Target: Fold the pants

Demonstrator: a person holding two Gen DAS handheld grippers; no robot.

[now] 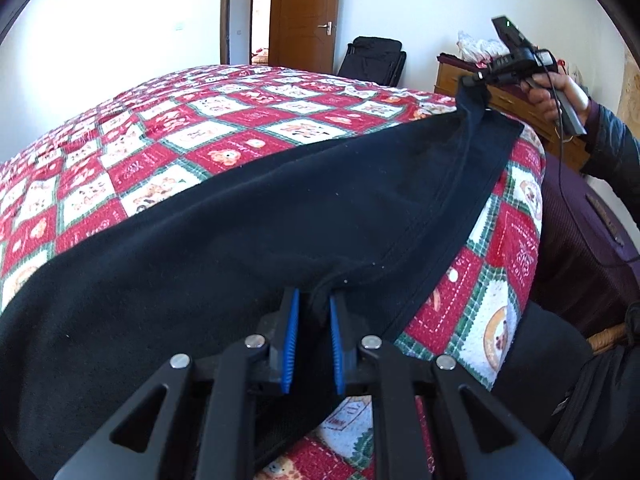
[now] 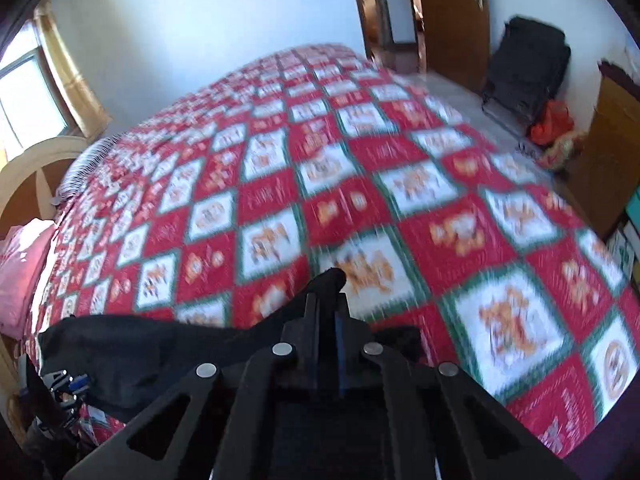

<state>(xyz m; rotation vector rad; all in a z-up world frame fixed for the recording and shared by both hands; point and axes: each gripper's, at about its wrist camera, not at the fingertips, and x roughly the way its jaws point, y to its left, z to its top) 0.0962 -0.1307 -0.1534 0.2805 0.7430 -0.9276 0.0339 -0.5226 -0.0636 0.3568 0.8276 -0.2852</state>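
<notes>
Covering the bed point(image 2: 400, 200), red checkered quilt point(image 1: 180, 132); wooden door point(image 1: 306, 20) beyond.

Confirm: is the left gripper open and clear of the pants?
No, the left gripper is shut on a fold of the dark pants.

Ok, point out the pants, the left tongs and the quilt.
pants point(image 1: 224, 240), left wrist view, on the flat dark cloth.
left tongs point(image 1: 314, 312), left wrist view, midway between the blue tips.
quilt point(image 1: 224, 120), left wrist view, on a bare red patch.
</notes>
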